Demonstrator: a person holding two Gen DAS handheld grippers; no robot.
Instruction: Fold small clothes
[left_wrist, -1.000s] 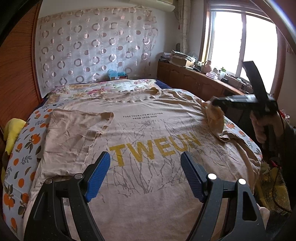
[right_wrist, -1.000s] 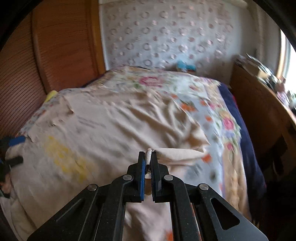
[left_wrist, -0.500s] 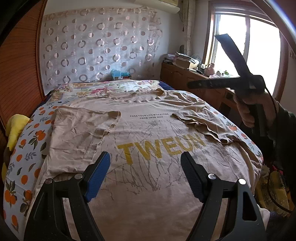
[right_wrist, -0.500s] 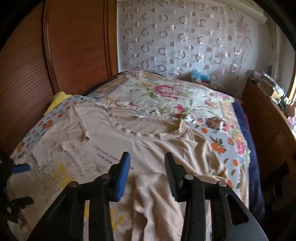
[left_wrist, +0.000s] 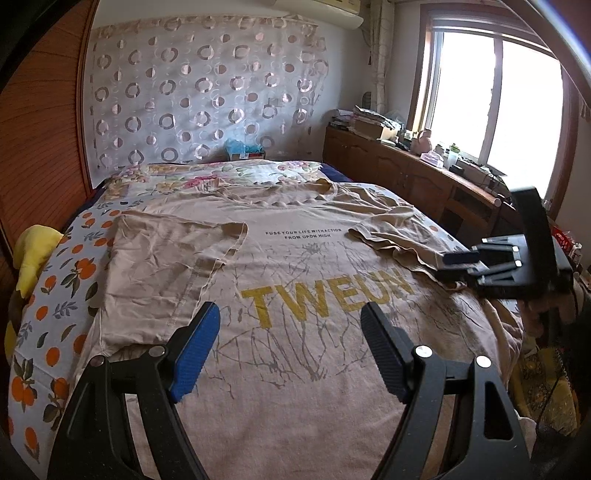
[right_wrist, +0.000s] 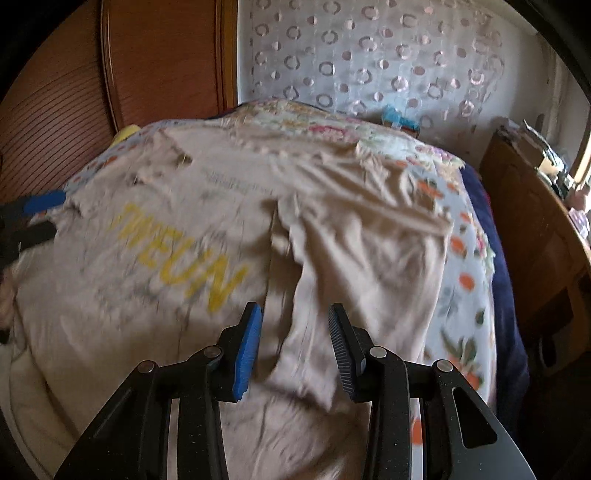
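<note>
A beige T-shirt (left_wrist: 295, 280) with a yellow "TWEUN" print lies face up across the bed. Its left sleeve (left_wrist: 166, 266) and right sleeve (left_wrist: 399, 240) are both folded in over the chest. My left gripper (left_wrist: 290, 314) hovers open above the shirt's lower front with nothing between its fingers. My right gripper (left_wrist: 448, 264) is low at the shirt's right edge, next to the folded right sleeve. In the blurred right wrist view the right gripper (right_wrist: 293, 310) is open over the sleeve cloth (right_wrist: 369, 258), pinching nothing. The left gripper (right_wrist: 48, 218) shows at the far left.
The shirt rests on a floral bedsheet (left_wrist: 55, 295) with orange fruit print. A yellow cloth (left_wrist: 33, 254) sits at the bed's left edge by a wooden panel (left_wrist: 37, 147). A wooden cabinet (left_wrist: 406, 173) with clutter runs under the window. A blue box (left_wrist: 243, 149) stands at the bed's head.
The right gripper let go of the right sleeve and opened; the sleeve now lies folded onto the chest. That gripper rose, then came down beside the sleeve. The left gripper stayed put.
</note>
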